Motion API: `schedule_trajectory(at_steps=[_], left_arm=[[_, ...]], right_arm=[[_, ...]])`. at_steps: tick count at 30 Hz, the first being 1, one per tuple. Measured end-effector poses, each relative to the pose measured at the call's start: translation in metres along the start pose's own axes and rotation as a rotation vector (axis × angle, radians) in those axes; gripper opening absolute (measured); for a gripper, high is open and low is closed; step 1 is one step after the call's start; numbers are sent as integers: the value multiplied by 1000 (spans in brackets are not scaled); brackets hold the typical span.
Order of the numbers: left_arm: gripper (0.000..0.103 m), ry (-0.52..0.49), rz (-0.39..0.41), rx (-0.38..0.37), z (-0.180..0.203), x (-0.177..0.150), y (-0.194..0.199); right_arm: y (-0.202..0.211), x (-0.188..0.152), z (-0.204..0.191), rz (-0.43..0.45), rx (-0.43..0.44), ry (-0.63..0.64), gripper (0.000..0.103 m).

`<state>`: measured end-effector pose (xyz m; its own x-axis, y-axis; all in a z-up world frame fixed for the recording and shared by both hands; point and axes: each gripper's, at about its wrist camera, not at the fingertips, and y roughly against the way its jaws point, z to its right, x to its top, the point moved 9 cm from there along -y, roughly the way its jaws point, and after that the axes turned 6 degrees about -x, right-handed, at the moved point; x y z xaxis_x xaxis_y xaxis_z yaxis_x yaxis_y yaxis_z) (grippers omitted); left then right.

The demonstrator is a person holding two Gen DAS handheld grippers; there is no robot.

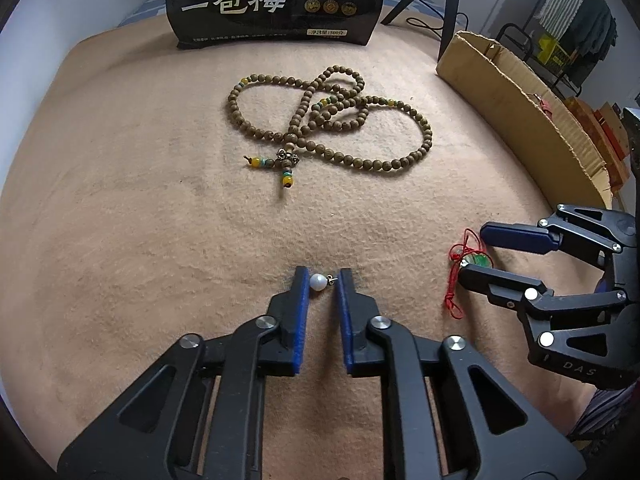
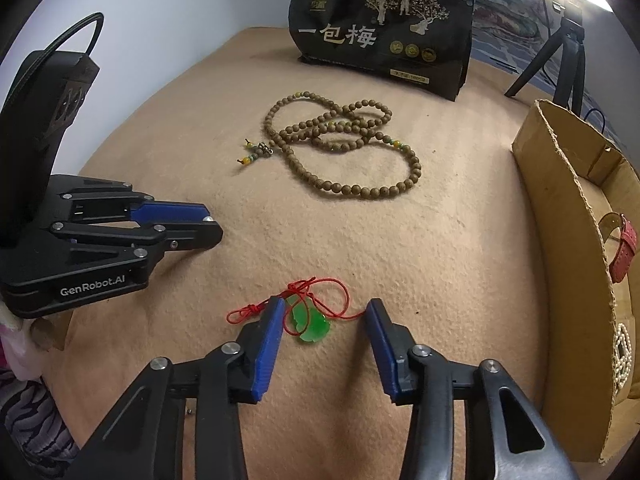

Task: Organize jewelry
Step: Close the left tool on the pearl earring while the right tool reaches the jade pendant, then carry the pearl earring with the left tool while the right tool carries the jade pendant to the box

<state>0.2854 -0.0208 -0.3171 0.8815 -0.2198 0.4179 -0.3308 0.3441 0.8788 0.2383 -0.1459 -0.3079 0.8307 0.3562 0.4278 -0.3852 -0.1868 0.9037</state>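
Note:
A white pearl earring point(image 1: 319, 281) lies on the tan blanket between the tips of my left gripper point(image 1: 323, 280), whose jaws are open a little wider than the pearl. A green jade pendant point(image 2: 311, 323) on a red cord point(image 2: 320, 288) lies between the open fingers of my right gripper point(image 2: 325, 312); it also shows in the left wrist view point(image 1: 476, 261). A long wooden bead necklace point(image 1: 332, 120) lies coiled farther back, and it shows in the right wrist view point(image 2: 340, 144). The left gripper point(image 2: 212, 224) shows at the left of the right wrist view.
A cardboard box point(image 2: 568, 240) stands on the right, holding a red watch strap point(image 2: 624, 248) and a pearl piece point(image 2: 622, 360). A black snack bag point(image 1: 276, 0) stands at the back. A tripod point(image 2: 560, 52) stands behind the box.

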Motion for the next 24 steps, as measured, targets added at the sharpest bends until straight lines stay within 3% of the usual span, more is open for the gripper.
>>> schedule_trajectory(at_steps=[6,14,24], left_arm=[[9,-27,11,19,2,-1,0],[9,-33,22,36,2,-3,7],[9,-44,82,41,10,9,32]], right_arm=[[-1,-4,-7,-5,-11,41,18],[10,-2,-4,16,-7,19,17],[51,10,15,106,-4,-20,17]])
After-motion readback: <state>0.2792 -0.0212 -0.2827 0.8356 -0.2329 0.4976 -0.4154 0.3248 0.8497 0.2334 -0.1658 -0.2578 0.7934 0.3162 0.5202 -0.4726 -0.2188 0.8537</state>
